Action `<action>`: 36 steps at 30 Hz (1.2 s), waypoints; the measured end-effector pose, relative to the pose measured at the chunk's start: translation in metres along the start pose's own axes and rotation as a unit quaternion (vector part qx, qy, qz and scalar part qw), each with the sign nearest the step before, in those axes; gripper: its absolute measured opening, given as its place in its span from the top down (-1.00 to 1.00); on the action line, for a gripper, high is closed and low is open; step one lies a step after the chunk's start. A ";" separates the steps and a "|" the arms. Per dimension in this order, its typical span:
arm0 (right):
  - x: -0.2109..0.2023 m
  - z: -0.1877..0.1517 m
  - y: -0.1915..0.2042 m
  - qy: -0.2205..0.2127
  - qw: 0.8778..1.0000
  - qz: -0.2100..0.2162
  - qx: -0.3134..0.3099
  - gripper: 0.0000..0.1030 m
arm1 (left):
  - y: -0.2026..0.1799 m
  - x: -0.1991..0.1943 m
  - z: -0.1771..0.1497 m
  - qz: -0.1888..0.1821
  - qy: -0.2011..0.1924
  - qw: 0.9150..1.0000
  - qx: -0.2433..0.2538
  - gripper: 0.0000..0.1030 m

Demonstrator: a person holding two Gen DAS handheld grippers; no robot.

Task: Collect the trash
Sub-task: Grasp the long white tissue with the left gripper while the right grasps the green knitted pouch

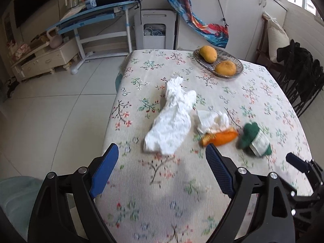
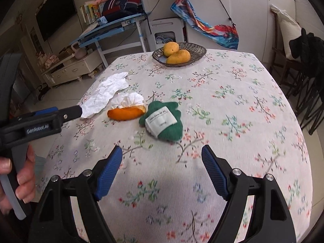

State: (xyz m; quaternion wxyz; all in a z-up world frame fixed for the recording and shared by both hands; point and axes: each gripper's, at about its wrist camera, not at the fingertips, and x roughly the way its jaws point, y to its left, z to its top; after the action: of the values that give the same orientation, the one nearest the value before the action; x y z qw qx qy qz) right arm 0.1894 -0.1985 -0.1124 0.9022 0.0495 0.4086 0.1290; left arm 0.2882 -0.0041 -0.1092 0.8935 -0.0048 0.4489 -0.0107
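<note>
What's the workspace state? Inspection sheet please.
Surface: table under floral cloth.
Job's things: large crumpled tissue, small tissue wad, orange peel, all near the left edge.
Clutter: green yarn skein; glass dish with two mangoes.
Grippers: left gripper open, just short of the large tissue; right gripper open, before the skein.
Cables: nothing seen on the table.
Surroundings: blue desk, chairs.
</note>
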 end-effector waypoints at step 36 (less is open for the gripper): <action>0.043 0.020 0.001 0.046 0.999 -0.003 -0.012 0.15 | -0.016 0.082 0.041 0.006 0.038 0.999 0.031 0.71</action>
State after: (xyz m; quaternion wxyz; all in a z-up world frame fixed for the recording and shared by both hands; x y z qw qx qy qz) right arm 0.2319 -0.1856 -0.1301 0.8835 0.0318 0.4481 0.1330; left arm 0.3695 -0.0219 -0.1501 0.8755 0.0257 0.4821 -0.0194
